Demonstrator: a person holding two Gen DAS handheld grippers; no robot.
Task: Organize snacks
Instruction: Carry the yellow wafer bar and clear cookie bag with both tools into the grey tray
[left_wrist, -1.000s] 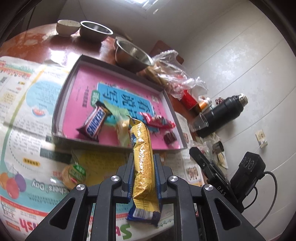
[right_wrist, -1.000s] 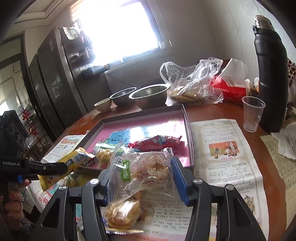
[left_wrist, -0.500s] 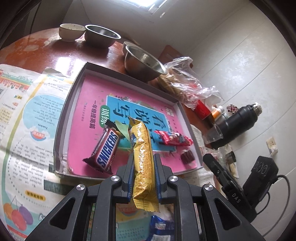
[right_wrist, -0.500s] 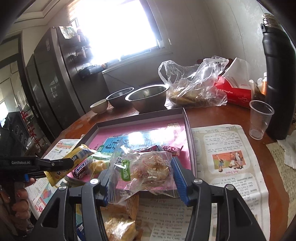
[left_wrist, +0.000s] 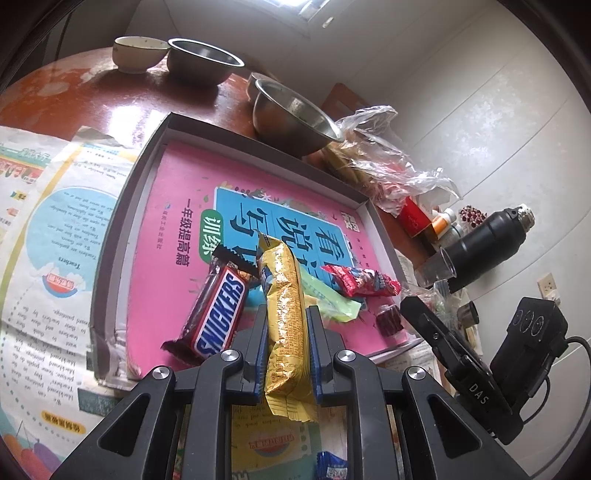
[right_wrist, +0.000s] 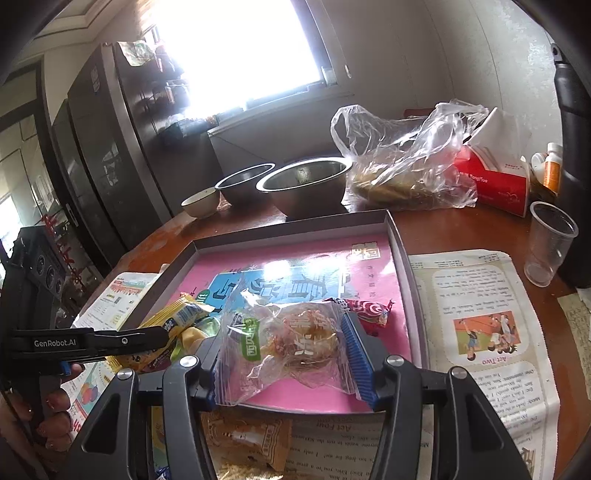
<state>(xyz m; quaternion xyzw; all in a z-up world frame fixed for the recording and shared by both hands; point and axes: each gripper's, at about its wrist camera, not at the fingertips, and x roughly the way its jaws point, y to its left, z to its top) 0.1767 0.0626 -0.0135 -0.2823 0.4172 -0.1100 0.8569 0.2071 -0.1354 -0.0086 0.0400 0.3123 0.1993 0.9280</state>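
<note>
Holding a long yellow foil-wrapped snack bar (left_wrist: 286, 317) clenched between their blue pads, the left tongs (left_wrist: 286, 314) hang over the near edge of a shallow grey cardboard tray with a pink printed lining (left_wrist: 122, 236), the bar's far end reaching in over the tray floor. Inside the tray lie a brown Snickers bar (left_wrist: 218, 314), a pale green wrapper (left_wrist: 328, 295), a red candy wrapper (left_wrist: 364, 282) and a small dark red sweet (left_wrist: 389, 319), all crowded toward the near end while the far part of the lining lies bare. The right tongs (right_wrist: 286, 347) grip a clear plastic bag with a green label holding a round pastry (right_wrist: 291, 343), and it sits over the tray's near rim beside the red wrapper. Another tan pastry packet (right_wrist: 251, 441) lies on the newspaper (right_wrist: 480, 332) just outside the tray, beneath those tongs. Beyond the tray on the reddish-brown round worktop (left_wrist: 122, 99) stand two steel bowls (right_wrist: 306, 184), a small white ceramic bowl (left_wrist: 138, 53) and a crumpled clear plastic bag of food (right_wrist: 406, 158). A clear plastic cup (right_wrist: 550, 242) stands to the right.
</note>
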